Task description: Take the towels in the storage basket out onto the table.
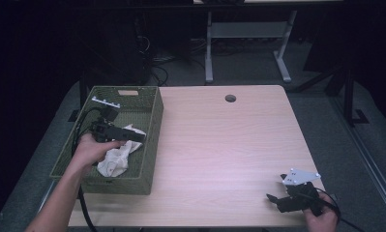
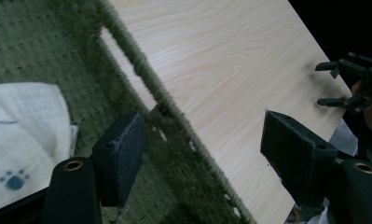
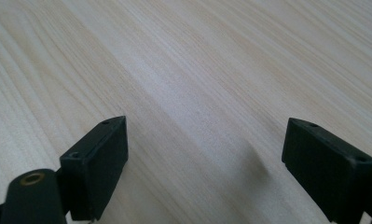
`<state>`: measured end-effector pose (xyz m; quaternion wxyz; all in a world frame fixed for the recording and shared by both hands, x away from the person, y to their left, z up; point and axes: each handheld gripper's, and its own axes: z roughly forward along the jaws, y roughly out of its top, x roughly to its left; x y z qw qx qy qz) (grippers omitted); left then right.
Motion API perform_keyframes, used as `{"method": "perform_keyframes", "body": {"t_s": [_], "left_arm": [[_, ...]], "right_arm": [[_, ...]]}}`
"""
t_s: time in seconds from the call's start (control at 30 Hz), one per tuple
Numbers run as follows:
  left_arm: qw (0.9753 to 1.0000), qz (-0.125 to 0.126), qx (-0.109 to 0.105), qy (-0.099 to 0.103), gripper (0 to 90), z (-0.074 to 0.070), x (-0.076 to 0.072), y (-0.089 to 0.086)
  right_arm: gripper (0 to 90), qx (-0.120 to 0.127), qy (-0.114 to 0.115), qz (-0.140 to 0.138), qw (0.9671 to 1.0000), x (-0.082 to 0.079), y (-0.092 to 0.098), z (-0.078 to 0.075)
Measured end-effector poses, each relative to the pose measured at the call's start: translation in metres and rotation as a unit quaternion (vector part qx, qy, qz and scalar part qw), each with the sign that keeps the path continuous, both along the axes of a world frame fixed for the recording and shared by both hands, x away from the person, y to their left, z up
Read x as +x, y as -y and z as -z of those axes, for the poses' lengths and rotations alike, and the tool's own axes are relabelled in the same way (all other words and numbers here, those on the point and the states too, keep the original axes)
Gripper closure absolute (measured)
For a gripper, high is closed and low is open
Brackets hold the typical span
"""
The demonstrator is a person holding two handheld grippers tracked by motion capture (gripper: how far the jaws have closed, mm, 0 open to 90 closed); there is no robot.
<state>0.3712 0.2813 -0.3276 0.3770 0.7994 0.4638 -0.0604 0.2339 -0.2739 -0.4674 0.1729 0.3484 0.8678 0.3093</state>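
Cloth, white with a paw print, lies crumpled inside the green basket at worktop left, directly beneath left gripper, jaws spread, nothing held. Right gripper open, empty, well apart near the front right corner; left is nearer.

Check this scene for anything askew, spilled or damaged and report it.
Nothing is spilled or damaged. The white cloth lies crumpled in the green woven basket, a blue paw print on it. The left gripper stands open astride the basket's rim.

White cloth w/ blue paw print, olive-green woven basket, light wood-grain table
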Motion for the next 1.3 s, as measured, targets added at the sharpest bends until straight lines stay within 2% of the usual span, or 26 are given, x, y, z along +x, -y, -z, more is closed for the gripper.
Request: {"method": "perform_keyframes", "body": {"t_s": [0.07, 0.13, 0.2, 0.27, 0.33, 0.37, 0.43, 0.53, 0.6, 0.63, 0.67, 0.7, 0.73, 0.93, 1.03, 1.07, 1.13, 1.23, 1.3], "left_arm": [[0.9999, -0.003, 0.013, -0.002, 31.3, 0.003, 0.0, -0.004], [0.9998, -0.013, 0.014, -0.007, 31.3, 0.008, 0.001, -0.01], [0.9996, -0.019, 0.02, -0.009, 31.3, 0.011, 0.002, -0.015], [0.9992, -0.03, 0.023, -0.012, 31.4, 0.015, 0.003, -0.021], [0.9982, -0.042, 0.039, -0.019, 31.3, 0.021, 0.005, -0.028], [0.998, -0.045, 0.039, -0.021, 31.3, 0.022, 0.005, -0.03], [0.9971, -0.059, 0.04, -0.025, 31.3, 0.026, 0.007, -0.035], [0.9943, -0.079, 0.069, -0.021, 29.4, 0.032, 0.009, -0.042], [0.9922, -0.09, 0.083, -0.024, 29.3, 0.035, 0.01, -0.044], [0.9922, -0.09, 0.083, -0.024, 29.3, 0.035, 0.01, -0.044], [0.991, -0.092, 0.094, -0.028, 29.3, 0.038, 0.01, -0.045], [0.9867, -0.094, 0.127, -0.036, 29.4, 0.046, 0.012, -0.047], [0.9867, -0.094, 0.127, -0.036, 29.4, 0.046, 0.012, -0.047], [0.9783, -0.097, 0.174, -0.059, 30.5, 0.063, 0.014, -0.052], [0.975, -0.097, 0.188, -0.067, 31.1, 0.068, 0.014, -0.053], [0.9727, -0.093, 0.201, -0.069, 31.2, 0.07, 0.015, -0.053], [0.97, -0.094, 0.212, -0.074, 32.6, 0.072, 0.015, -0.052], [0.9679, -0.084, 0.223, -0.079, 38.5, 0.075, 0.015, -0.051], [0.9651, -0.087, 0.232, -0.085, 38.9, 0.077, 0.016, -0.05]], "right_arm": [[14.0, -0.002, 0.0, -0.001, 1.0, 0.0, 0.0, 0.0], [14.0, -0.013, 0.006, -0.01, 0.9999, 0.001, 0.002, 0.0], [14.0, 0.002, -0.002, 0.002, 1.0, -0.001, -0.001, 0.0], [14.0, 0.002, -0.002, 0.002, 1.0, -0.001, -0.001, 0.0], [14.0, 0.002, -0.002, 0.002, 1.0, -0.001, -0.001, 0.0], [14.0, 0.001, -0.002, 0.002, 1.0, -0.001, -0.001, 0.0], [14.0, 0.0, -0.002, 0.001, 1.0, -0.001, -0.001, 0.0], [14.0, 0.001, -0.002, 0.003, 1.0, -0.001, -0.001, 0.0], [14.0, 0.001, -0.001, 0.003, 1.0, -0.001, 0.0, 0.0], [14.0, 0.001, -0.001, 0.003, 1.0, -0.001, 0.0, -0.001], [14.0, 0.001, -0.001, 0.003, 1.0, -0.001, 0.0, -0.001], [14.0, 0.001, 0.002, 0.001, 1.0, -0.001, 0.0, -0.001], [14.0, 0.001, 0.002, 0.001, 1.0, -0.001, 0.0, -0.001], [14.0, 0.002, -0.001, 0.002, 1.0, -0.001, 0.0, -0.001], [14.0, 0.002, 0.001, 0.001, 1.0, -0.001, 0.0, -0.001], [14.0, 0.001, 0.002, 0.001, 1.0, -0.001, 0.0, -0.001], [14.0, 0.002, -0.001, 0.002, 1.0, -0.001, 0.0, -0.001], [14.0, 0.002, -0.001, 0.001, 1.0, -0.001, -0.001, -0.001], [14.0, 0.003, -0.001, 0.002, 1.0, -0.001, -0.001, -0.001]]}}
